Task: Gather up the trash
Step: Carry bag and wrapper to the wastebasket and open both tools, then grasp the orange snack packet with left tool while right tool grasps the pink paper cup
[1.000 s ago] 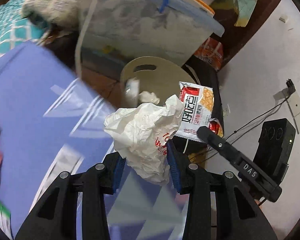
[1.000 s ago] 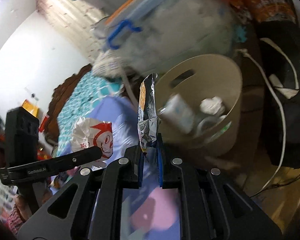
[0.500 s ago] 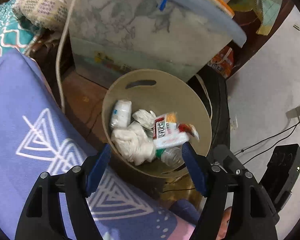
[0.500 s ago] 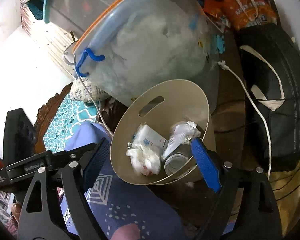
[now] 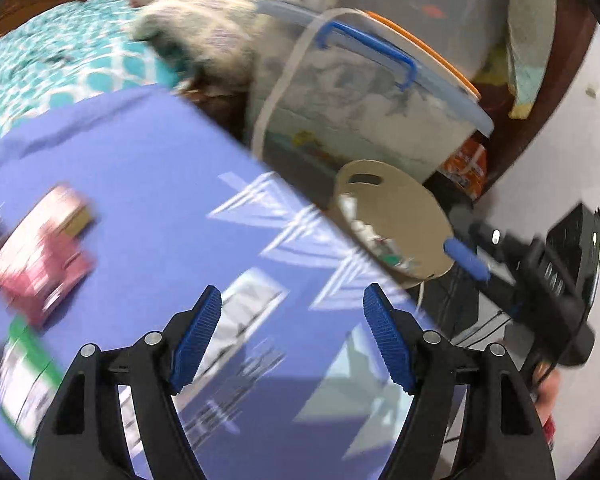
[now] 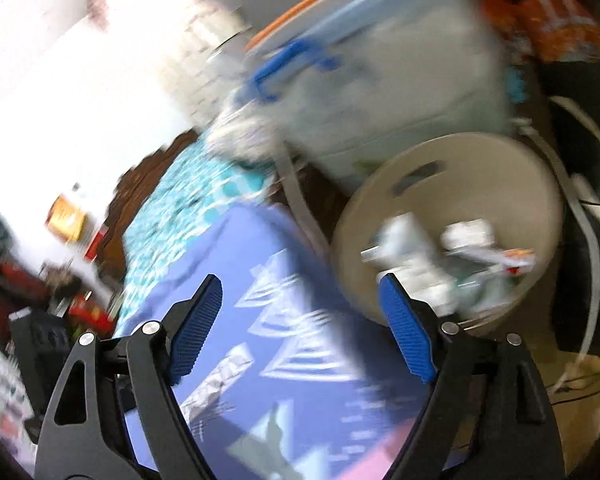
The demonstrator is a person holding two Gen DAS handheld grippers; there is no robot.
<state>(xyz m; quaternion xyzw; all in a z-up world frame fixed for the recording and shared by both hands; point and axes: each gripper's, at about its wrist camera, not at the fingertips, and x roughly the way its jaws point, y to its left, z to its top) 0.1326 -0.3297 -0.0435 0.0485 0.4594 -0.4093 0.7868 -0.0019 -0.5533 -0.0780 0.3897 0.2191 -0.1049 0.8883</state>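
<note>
Both claws wide and empty, bin loaded, more trash left on the bed.
Risk: fast swing and blurred view could make the left gripper [image 5: 292,336] clip or miss the pink packet [image 5: 40,248] and green-white box [image 5: 24,376], probably trash, lying left of its jaws on the purple sheet [image 5: 140,152]. Right gripper [image 6: 300,324], jaws just opened, nothing between them; bin [image 6: 540,184] sits just right of its right finger, rim close enough to knock over.

Bin's trash [image 6: 440,256] blurred beyond telling
</note>
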